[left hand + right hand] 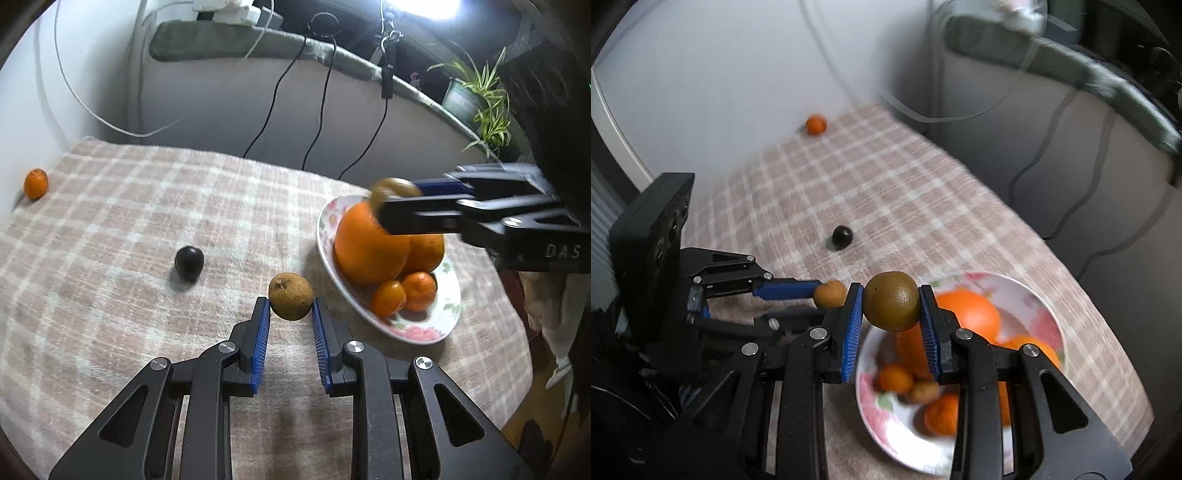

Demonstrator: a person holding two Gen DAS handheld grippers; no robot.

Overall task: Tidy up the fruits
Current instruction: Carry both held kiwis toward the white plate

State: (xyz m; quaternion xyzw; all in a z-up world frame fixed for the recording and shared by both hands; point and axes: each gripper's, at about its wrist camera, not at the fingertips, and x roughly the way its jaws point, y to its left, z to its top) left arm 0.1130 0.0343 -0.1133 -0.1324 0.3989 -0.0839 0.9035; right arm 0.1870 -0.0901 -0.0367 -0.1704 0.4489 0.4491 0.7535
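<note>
Each gripper held one small brown fruit. In the left wrist view the left gripper [291, 306] had its blue pads closed narrowly on a round brown fruit [291, 301] at lower centre, above the checked cloth [147, 221]. In the right wrist view the right gripper [891, 306] clamped a second, greener brown fruit [892, 301] at its widest girth, at frame centre over the near rim of the flowered plate [1045, 306].

Both fruits appeared light, firm and thin-skinned, with a dull, slightly rough rind that probably gave the ribbed pads good purchase. Being round, either could roll out if gripped off-centre, so a hold across the middle seemed best, with gentle pressure to avoid bruising.

The plate, at right in the left view [436, 328], already carried two large oranges [369, 247] and smaller tangerines [419, 291], leaving little free room. A fruit dropped onto the heap would likely roll, so the gaps beside the small fruits looked safer. The two grippers stood close together near the plate's left edge and could obstruct one another.

Still loose on the cloth were a dark plum [189, 260] at mid-left and a lone tangerine [36, 183] at far left near the wall. Cables [317, 110] and a potted plant [476, 99] lay beyond the table, well clear.
</note>
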